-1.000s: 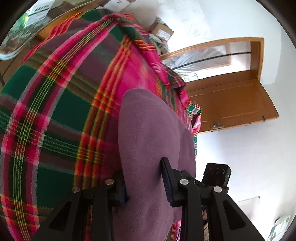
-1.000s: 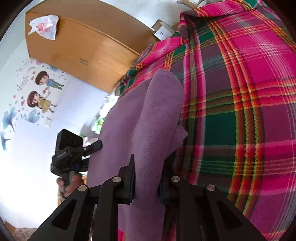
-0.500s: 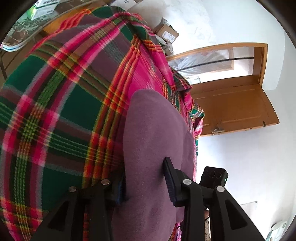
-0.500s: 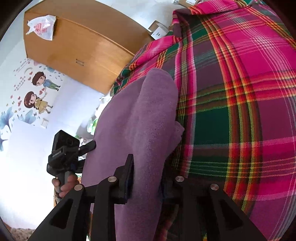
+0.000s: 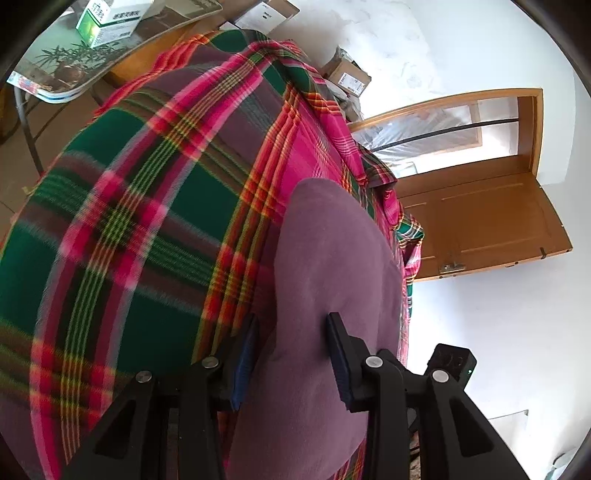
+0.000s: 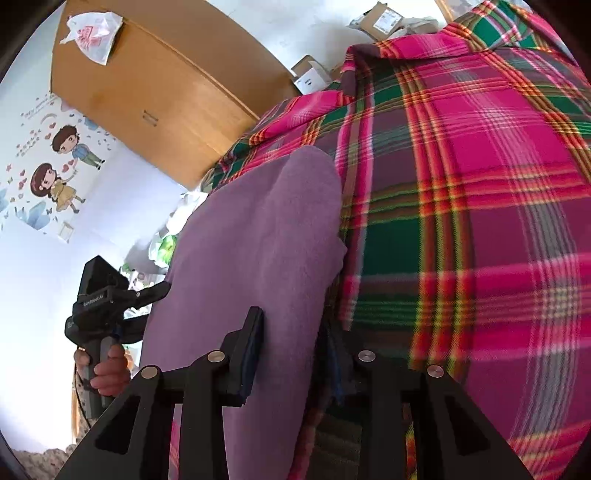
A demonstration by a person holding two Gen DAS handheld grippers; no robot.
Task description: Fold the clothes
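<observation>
**Lifting the purple cloth clear of the plaid**

While we are holding both tools high, the left gripper (image 5: 291, 354) is clamping a bunch of the soft purple fleece garment (image 5: 332, 266) between its blue-padded jaws, and the right gripper (image 6: 291, 350) is pinching another bunch of the same fleece (image 6: 258, 251) in the same way. From the right wrist view we are also seeing the person's hand (image 6: 105, 373) wrapped round the handle of the left tool, low at the left edge.

Outward from the jaws, the fleece is rising in a rounded fold against the pink, green and red plaid woven cloth (image 5: 122, 229), which is lying behind it and filling much of both views (image 6: 461, 221). Compared with a second ago, the plaid is spreading wider in both views and more of the room's upper clutter, such as the white and green carton (image 5: 107, 22), is coming into sight, so we are judging that the pair of grippers is tilting or travelling with the garment stretched between them. That suggests we are carrying the held edge over to make a fold, which is not yet laid down.

Beyond the cloth, the wooden door (image 5: 480, 221) and the wooden cabinet (image 6: 147, 92) are framing the white walls.
</observation>
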